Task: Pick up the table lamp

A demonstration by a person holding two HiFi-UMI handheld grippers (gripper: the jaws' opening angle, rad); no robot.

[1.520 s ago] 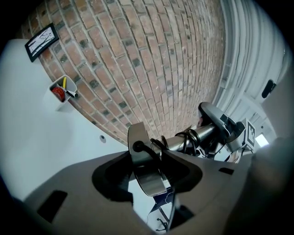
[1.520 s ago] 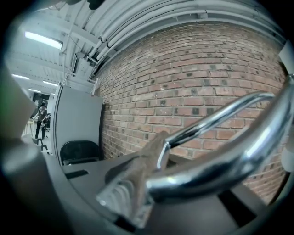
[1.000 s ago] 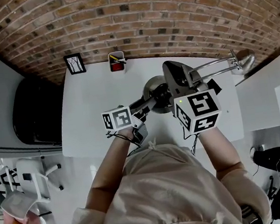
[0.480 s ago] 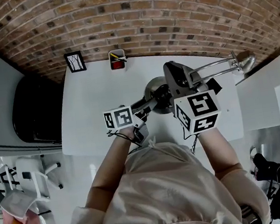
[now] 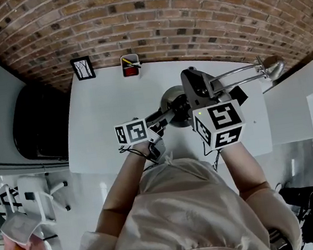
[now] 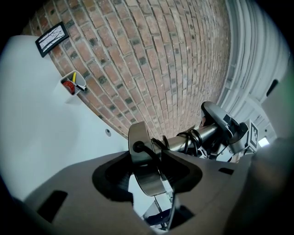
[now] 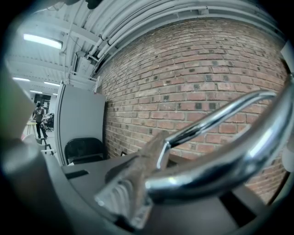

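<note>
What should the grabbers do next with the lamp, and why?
Probably raise both grippers together, straight up: the left gripper clamps the lamp's round base, the right gripper is shut on its chrome arm, so one lifting alone could tilt it.

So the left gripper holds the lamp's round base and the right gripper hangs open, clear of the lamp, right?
Not quite: the right gripper is shut on the chrome arm, as the right gripper view shows. The left gripper does hold the round base.
</note>
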